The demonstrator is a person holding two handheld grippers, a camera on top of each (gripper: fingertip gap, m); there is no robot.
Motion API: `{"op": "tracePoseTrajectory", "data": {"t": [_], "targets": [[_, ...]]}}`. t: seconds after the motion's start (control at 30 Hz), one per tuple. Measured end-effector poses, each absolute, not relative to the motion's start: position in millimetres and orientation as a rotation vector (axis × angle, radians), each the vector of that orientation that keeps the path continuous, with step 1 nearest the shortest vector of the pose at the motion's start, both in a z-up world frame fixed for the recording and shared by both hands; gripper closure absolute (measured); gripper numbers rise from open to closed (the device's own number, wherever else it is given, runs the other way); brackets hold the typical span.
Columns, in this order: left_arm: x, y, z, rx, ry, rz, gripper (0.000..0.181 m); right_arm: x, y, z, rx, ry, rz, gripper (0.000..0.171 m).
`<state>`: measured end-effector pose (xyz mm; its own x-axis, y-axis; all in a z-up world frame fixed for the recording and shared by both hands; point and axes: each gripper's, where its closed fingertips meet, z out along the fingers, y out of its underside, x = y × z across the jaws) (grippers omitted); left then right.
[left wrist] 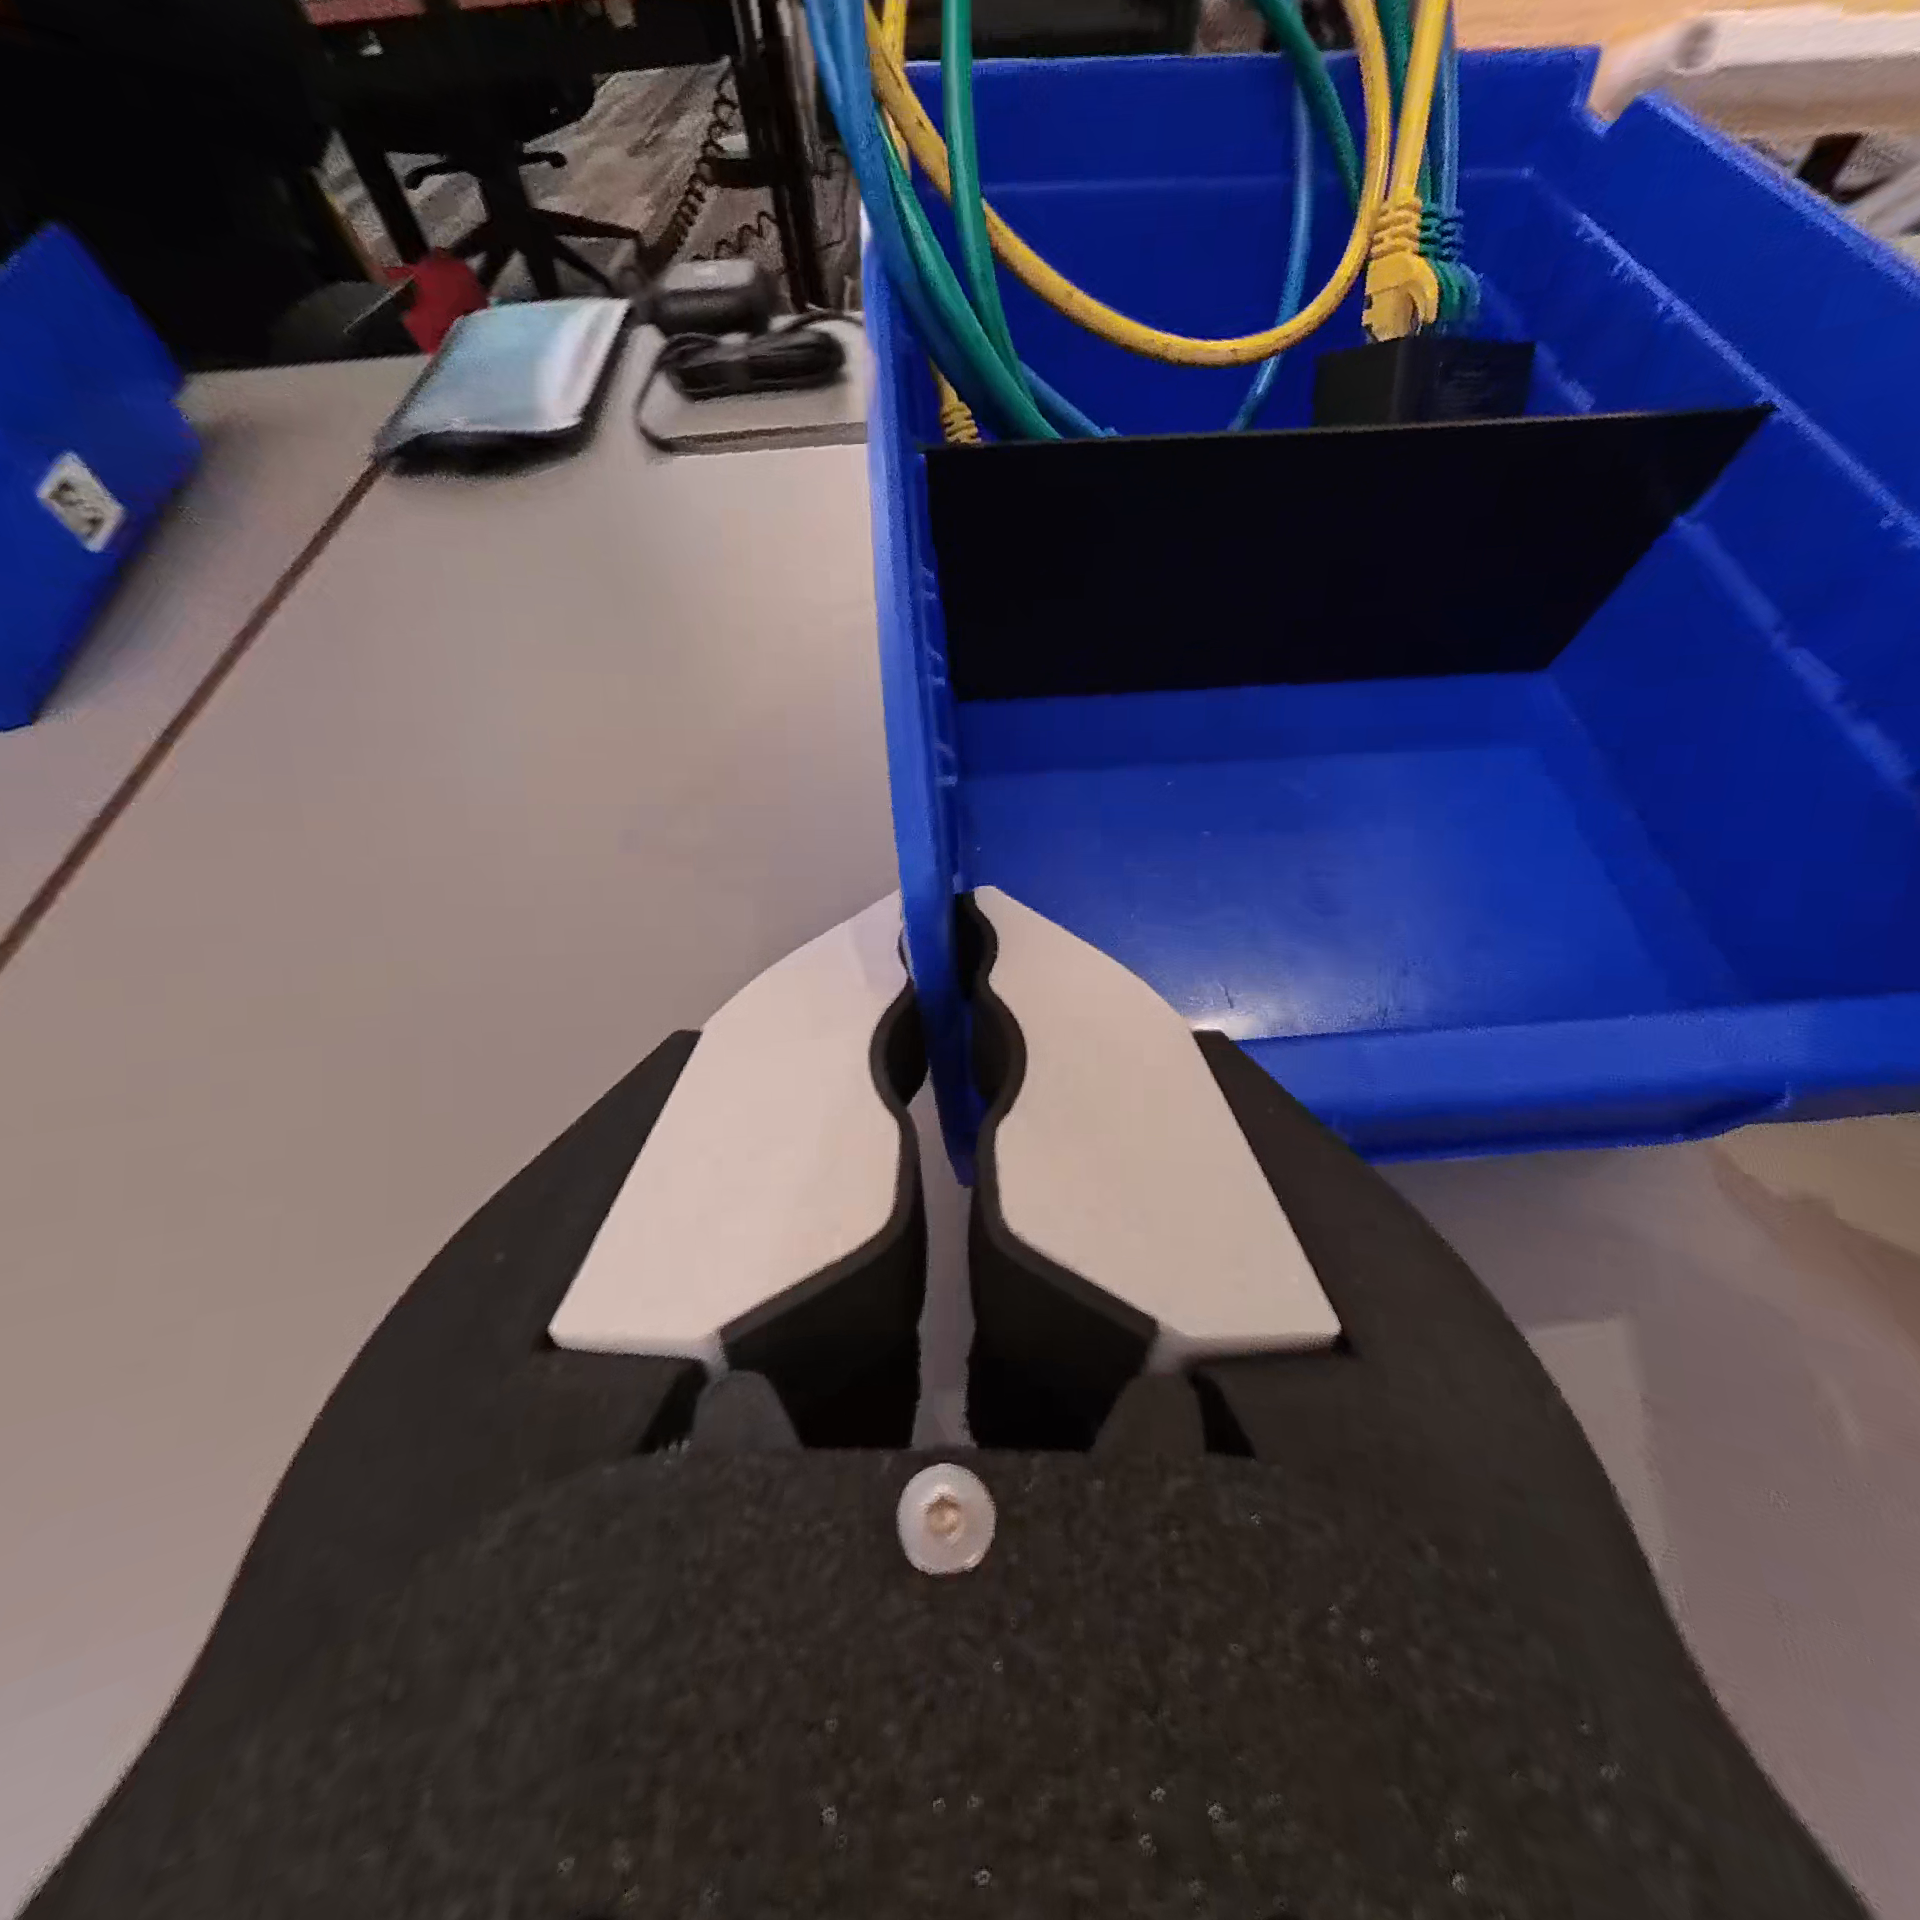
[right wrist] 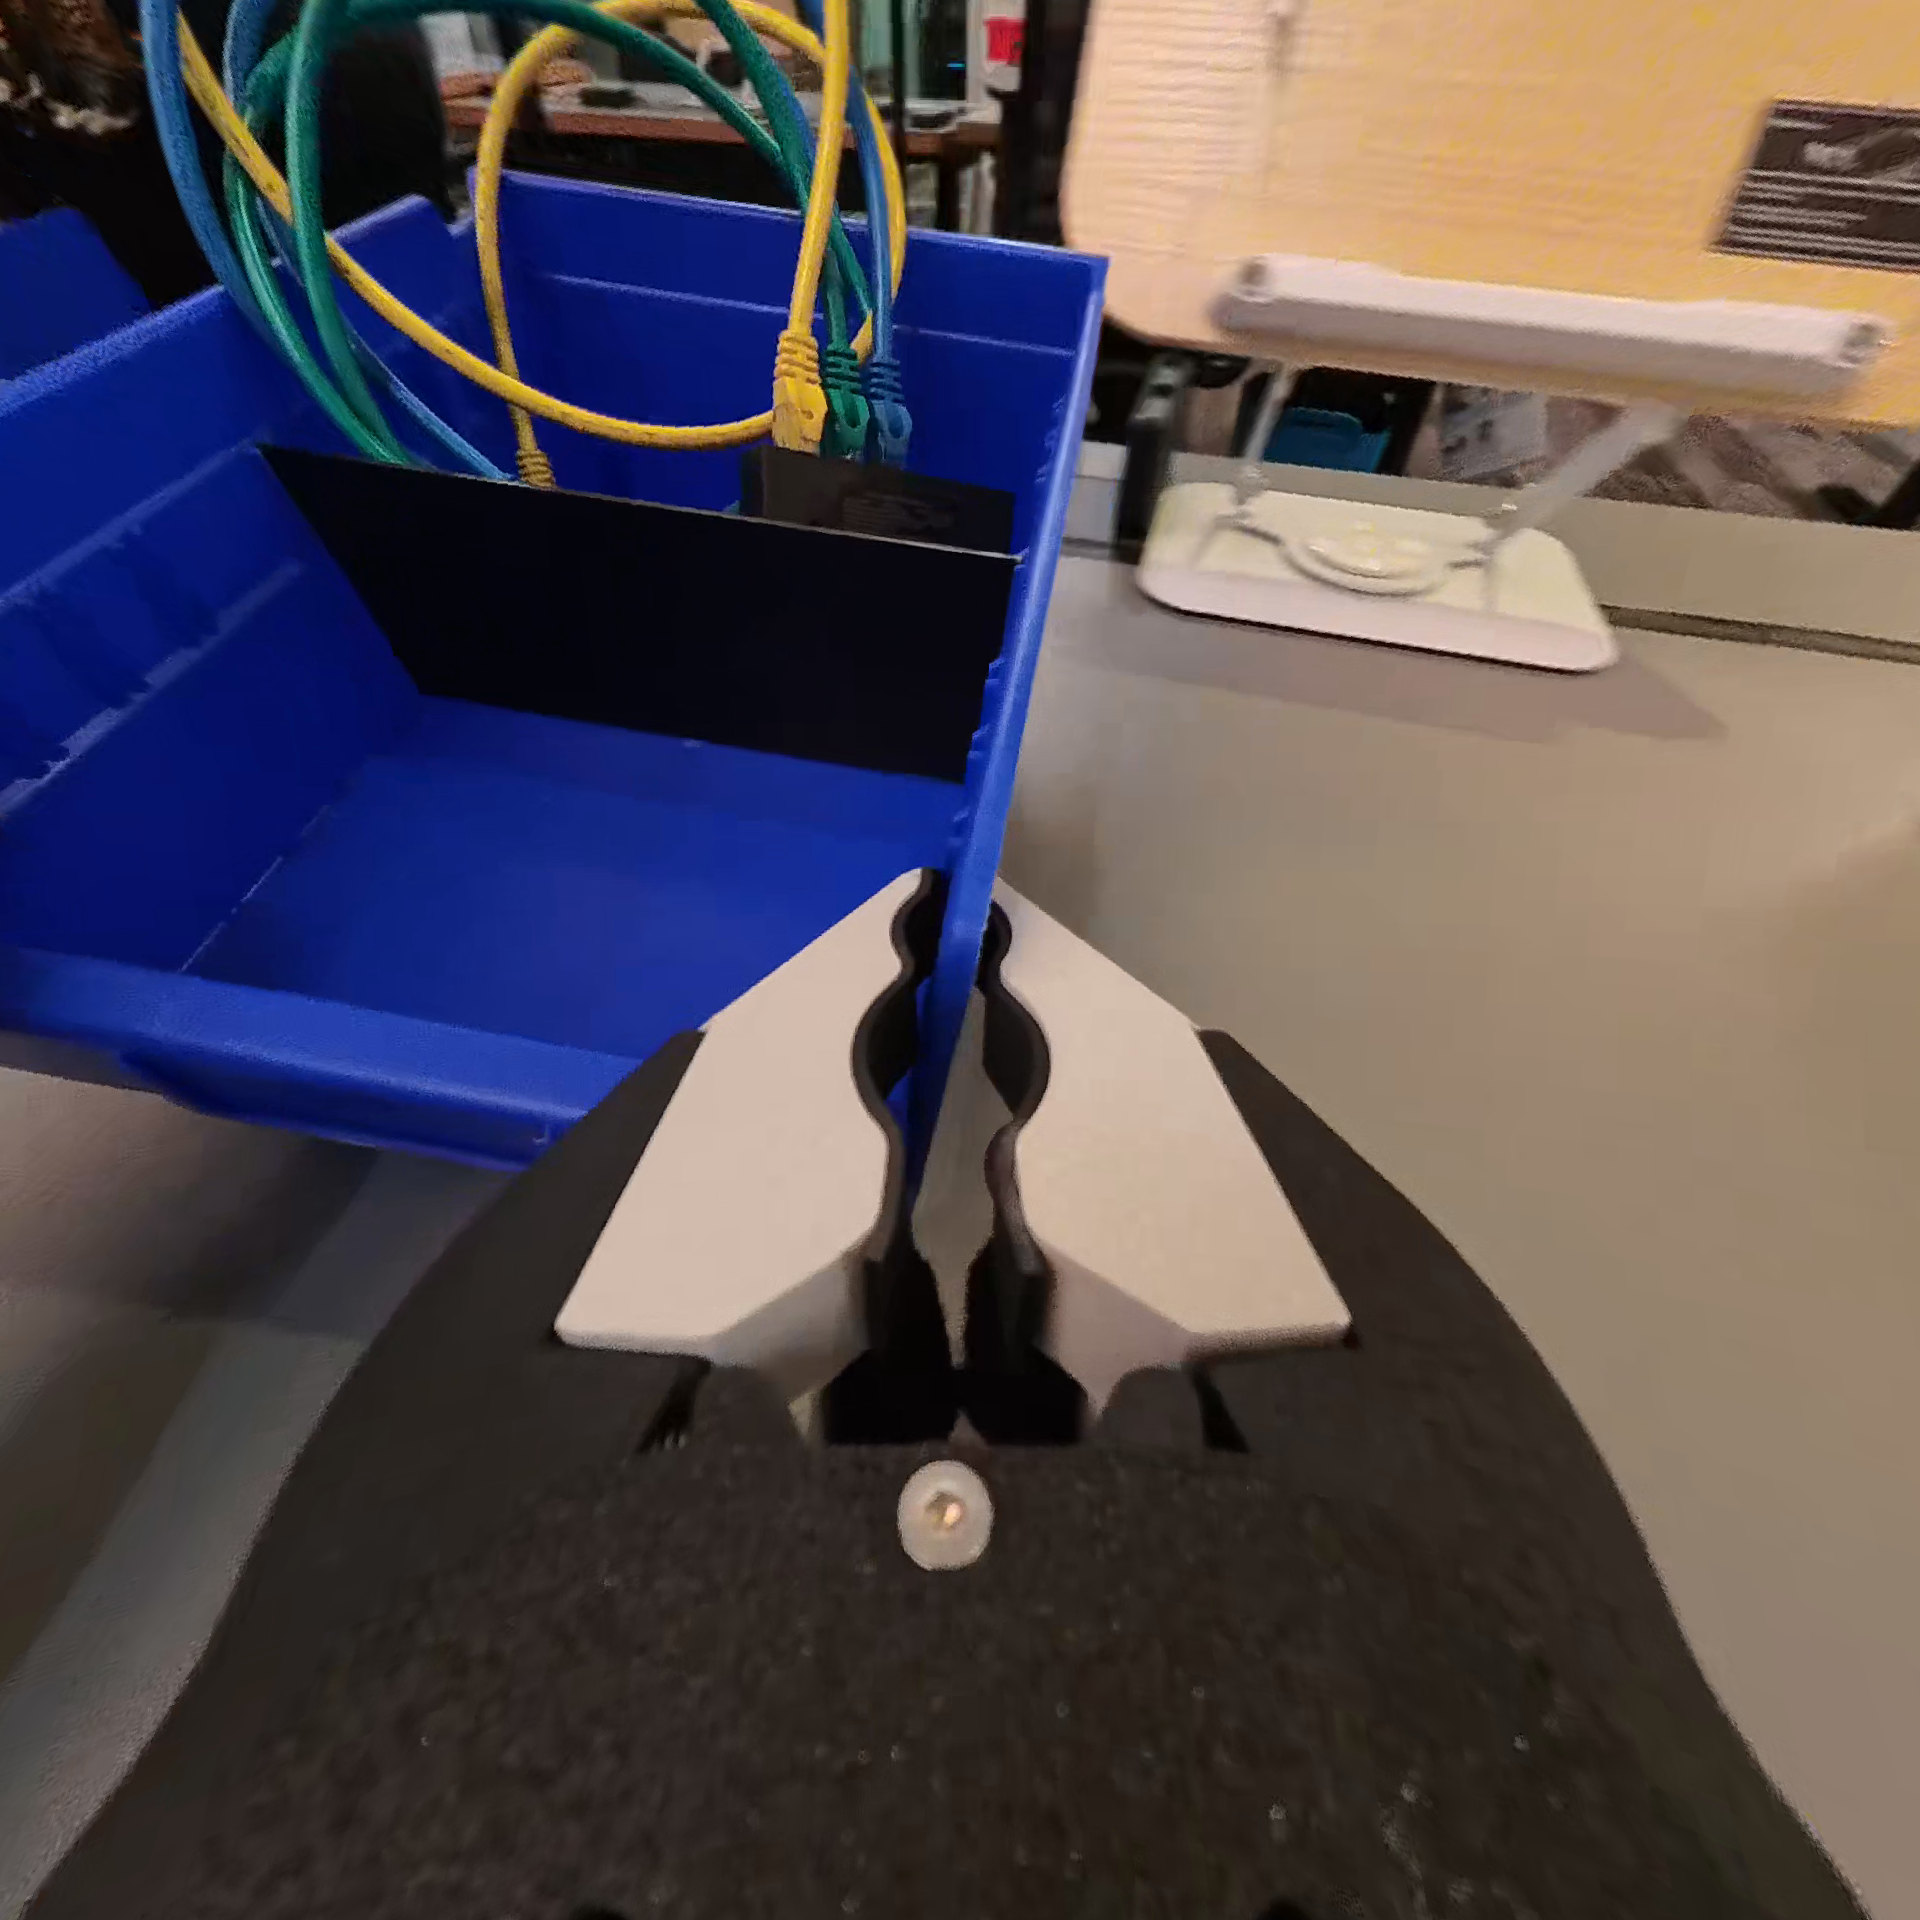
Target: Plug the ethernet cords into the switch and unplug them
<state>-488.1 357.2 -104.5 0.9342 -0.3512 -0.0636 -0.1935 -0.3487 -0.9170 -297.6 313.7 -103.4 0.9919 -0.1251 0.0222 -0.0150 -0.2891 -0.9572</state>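
Observation:
A blue plastic bin (left wrist: 1351,852) sits on the table, split by a black divider (left wrist: 1299,551). My left gripper (left wrist: 943,925) is shut on the bin's left wall near its front corner. My right gripper (right wrist: 961,904) is shut on the bin's right wall (right wrist: 961,935) near its front corner. Behind the divider stands a black switch (left wrist: 1423,379), also in the right wrist view (right wrist: 883,504). Yellow (left wrist: 1397,281), green and blue ethernet cords loop above the bin, and their plugs (right wrist: 842,400) sit at the switch's top. The front compartment is empty.
A grey pouch (left wrist: 509,379) and a black device with a cable (left wrist: 748,353) lie on the grey table (left wrist: 468,831) to the far left. Another blue bin (left wrist: 73,478) stands at the left edge. A white lamp stand (right wrist: 1371,582) sits on the table to the right. My hands' fingertips stand some 20 cm from each other.

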Motion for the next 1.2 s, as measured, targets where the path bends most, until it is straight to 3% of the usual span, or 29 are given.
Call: {"op": "tracePoseTrajectory", "data": {"t": [0.2, 0.33, 0.43, 0.57, 0.6, 0.67, 0.77, 0.9, 1.03, 1.2], "targets": [[-538.2, 387.4, -130.8, -2.028, 0.360, -0.211, 0.179, -347.8, 349.3, -119.0, -1.970, 0.070, -0.072, 0.166], [-554.1, 398.4, -136.3, -2.056, 0.271, -0.200, 0.175, -368.5, 349.7, -126.9, -1.974, -0.025, 0.089, 0.156], [-564.7, 398.9, -134.1, -2.058, 0.176, -0.115, 0.166, -381.0, 331.3, -116.5, -1.945, -0.161, 0.243, 0.152], [-589.1, 382.2, -104.0, -2.003, 0.105, 0.112, 0.137, -390.3, 261.9, -116.1, -2.029, -0.409, 0.642, 0.135], [-591.7, 372.7, -86.6, -1.953, 0.049, 0.134, 0.143, -385.4, 243.7, -112.1, -2.020, -0.430, 0.747, 0.127], [-581.7, 350.0, -55.2, -1.858, -0.018, 0.094, 0.150, -352.5, 222.0, -102.8, -1.972, -0.400, 0.801, 0.115], [-529.9, 318.3, -40.8, -1.827, 0.025, -0.173, 0.150, -259.7, 204.5, -94.5, -1.864, -0.270, 0.616, 0.123], [-440.9, 267.0, -76.4, -1.899, 0.220, -0.600, 0.154, -136.3, 164.2, -97.5, -1.865, -0.113, 0.425, 0.127], [-403.1, 221.0, -133.5, -2.010, 0.350, -0.707, 0.154, -32.2, 116.6, -93.4, -1.804, 0.199, 0.466, 0.130], [-395.7, 227.5, -128.2, -1.967, 0.446, -0.749, 0.145, 60.4, 94.3, -111.3, -1.821, 0.321, 0.161, 0.129]]}}
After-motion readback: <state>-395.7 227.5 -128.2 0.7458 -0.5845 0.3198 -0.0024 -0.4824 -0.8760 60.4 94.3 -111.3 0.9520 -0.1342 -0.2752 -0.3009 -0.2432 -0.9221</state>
